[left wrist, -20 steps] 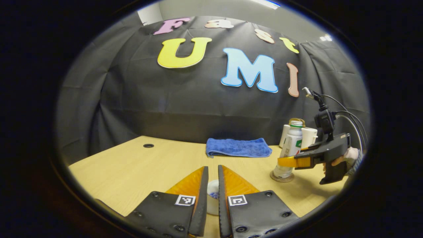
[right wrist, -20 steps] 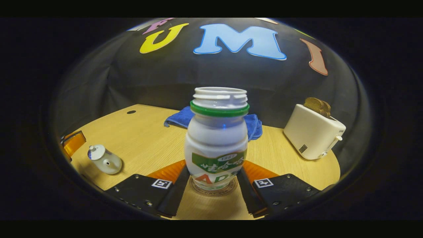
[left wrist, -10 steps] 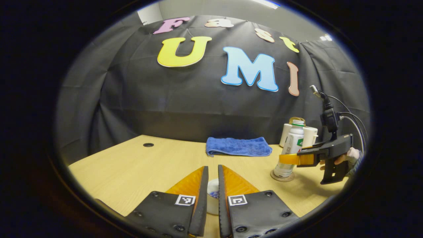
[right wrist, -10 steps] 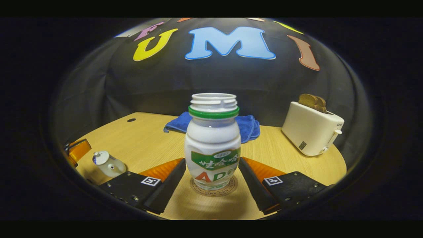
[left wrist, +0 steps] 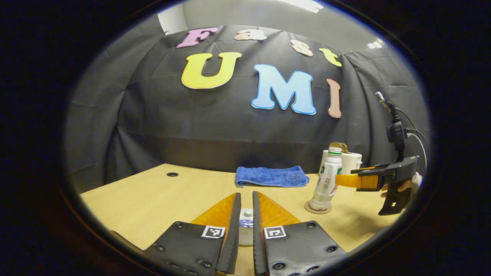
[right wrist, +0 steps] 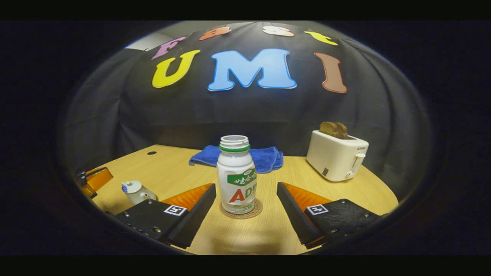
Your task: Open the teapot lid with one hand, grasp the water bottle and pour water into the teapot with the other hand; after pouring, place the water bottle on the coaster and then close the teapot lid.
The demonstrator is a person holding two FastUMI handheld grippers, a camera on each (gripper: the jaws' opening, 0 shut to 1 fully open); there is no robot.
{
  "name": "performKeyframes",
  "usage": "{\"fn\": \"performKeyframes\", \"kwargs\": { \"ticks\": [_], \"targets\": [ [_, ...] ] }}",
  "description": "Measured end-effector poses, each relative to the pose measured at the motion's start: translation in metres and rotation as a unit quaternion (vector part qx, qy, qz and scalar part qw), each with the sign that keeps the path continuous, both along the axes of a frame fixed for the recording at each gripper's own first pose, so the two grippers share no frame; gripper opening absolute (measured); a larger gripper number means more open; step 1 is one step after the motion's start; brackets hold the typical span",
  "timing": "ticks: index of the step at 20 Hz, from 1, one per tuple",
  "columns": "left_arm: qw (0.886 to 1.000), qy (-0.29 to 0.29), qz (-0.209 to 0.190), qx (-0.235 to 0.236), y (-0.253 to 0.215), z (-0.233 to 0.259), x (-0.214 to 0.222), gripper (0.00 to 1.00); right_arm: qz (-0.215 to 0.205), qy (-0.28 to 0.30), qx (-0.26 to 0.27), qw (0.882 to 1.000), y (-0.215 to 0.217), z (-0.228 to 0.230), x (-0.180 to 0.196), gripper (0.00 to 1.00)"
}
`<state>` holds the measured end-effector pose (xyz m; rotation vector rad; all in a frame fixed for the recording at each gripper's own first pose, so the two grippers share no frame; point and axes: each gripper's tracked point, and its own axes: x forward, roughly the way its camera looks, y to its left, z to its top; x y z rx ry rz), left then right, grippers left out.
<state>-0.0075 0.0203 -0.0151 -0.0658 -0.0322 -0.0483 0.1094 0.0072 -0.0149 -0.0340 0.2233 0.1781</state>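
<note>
The white water bottle with a green neck ring stands upright, uncapped, on the round coaster. My right gripper is open, its fingers wide on either side of the bottle and drawn back from it, touching nothing. The left gripper view has the bottle on the coaster, with the right gripper just right of it. The small white teapot sits with its lid on. My left gripper has its fingers almost together; the teapot shows through the slit beyond them.
A folded blue towel lies at the back of the wooden table. A white toaster holding toast stands at the back right. A cable hole is at the back left. A hand holds the right gripper.
The right gripper opened off the bottle and drew back, leaving it standing on the coaster. The left gripper stayed behind the teapot with its fingers together.
</note>
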Motion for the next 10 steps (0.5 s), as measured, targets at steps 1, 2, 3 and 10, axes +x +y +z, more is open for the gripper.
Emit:
{"fn": "performKeyframes", "kwargs": {
  "ticks": [1, 2, 3, 10],
  "targets": [
    [1.0, 0.0, -0.001, 0.002, -0.006, -0.002, -0.007, 0.23, -0.001, -0.011, -0.001, 1.0, 0.002, 0.005, -0.01, 0.98],
    [1.0, -0.001, -0.002, 0.004, -0.013, -0.003, -0.014, 0.26, -0.006, -0.024, -0.001, 1.0, 0.005, 0.009, -0.021, 0.98],
    [1.0, -0.005, -0.003, 0.005, -0.02, -0.002, -0.021, 0.21, -0.014, -0.038, 0.001, 0.999, 0.006, 0.012, -0.031, 0.98],
    [1.0, -0.021, 0.01, 0.0, -0.046, -0.015, -0.055, 0.21, -0.09, -0.105, -0.002, 0.99, 0.006, -0.002, -0.097, 0.98]
  ]
}}
